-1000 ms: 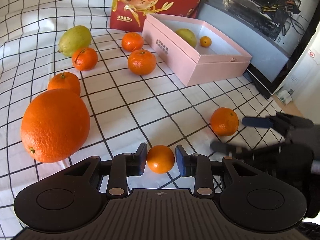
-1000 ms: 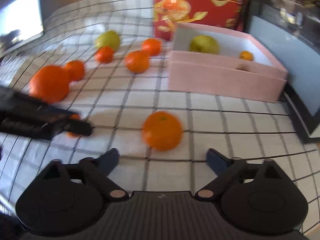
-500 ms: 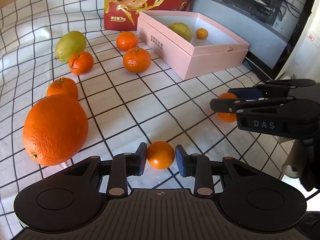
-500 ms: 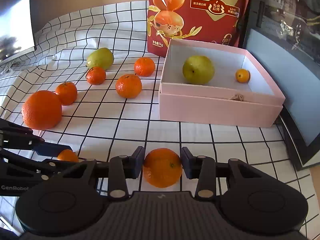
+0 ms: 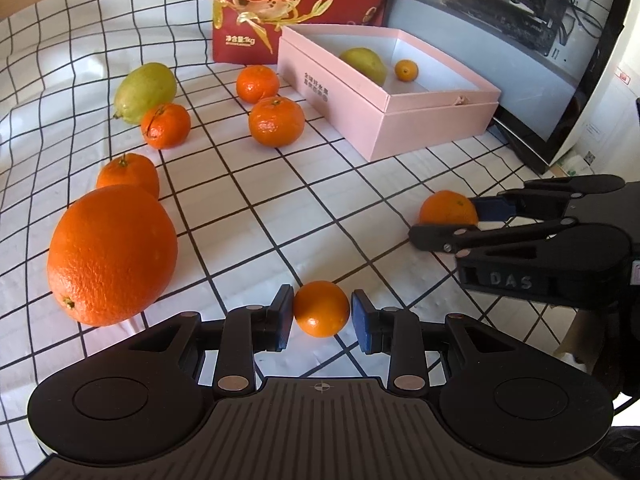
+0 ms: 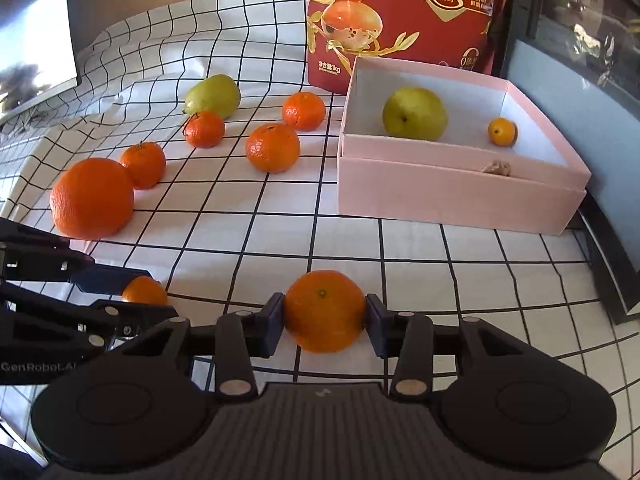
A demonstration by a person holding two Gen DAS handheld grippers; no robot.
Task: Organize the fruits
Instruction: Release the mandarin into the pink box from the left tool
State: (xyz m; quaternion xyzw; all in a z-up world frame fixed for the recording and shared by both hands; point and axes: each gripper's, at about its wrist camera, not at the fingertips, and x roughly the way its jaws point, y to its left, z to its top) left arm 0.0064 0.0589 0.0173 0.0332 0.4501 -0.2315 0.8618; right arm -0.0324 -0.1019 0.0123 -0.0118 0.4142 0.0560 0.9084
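My left gripper (image 5: 322, 314) is shut on a small orange (image 5: 321, 309), which also shows in the right wrist view (image 6: 145, 291). My right gripper (image 6: 324, 318) is shut on a tangerine (image 6: 324, 311), seen in the left wrist view (image 5: 448, 209) between the right gripper's fingers (image 5: 440, 236). The pink box (image 6: 460, 196) at the right holds a green pear (image 6: 414, 114) and a small orange (image 6: 502, 131). On the checked cloth (image 6: 248, 232) lie a large orange (image 6: 92, 199), several tangerines (image 6: 273, 147) and a green pear (image 6: 213, 96).
A red fruit bag (image 6: 404, 20) stands behind the pink box. A dark screen (image 5: 532, 52) stands at the right, beyond the box. Another screen (image 6: 32, 52) is at the far left of the cloth.
My right gripper closed on the tangerine and now holds it. My left gripper kept its hold on the small orange and both views shifted slightly.
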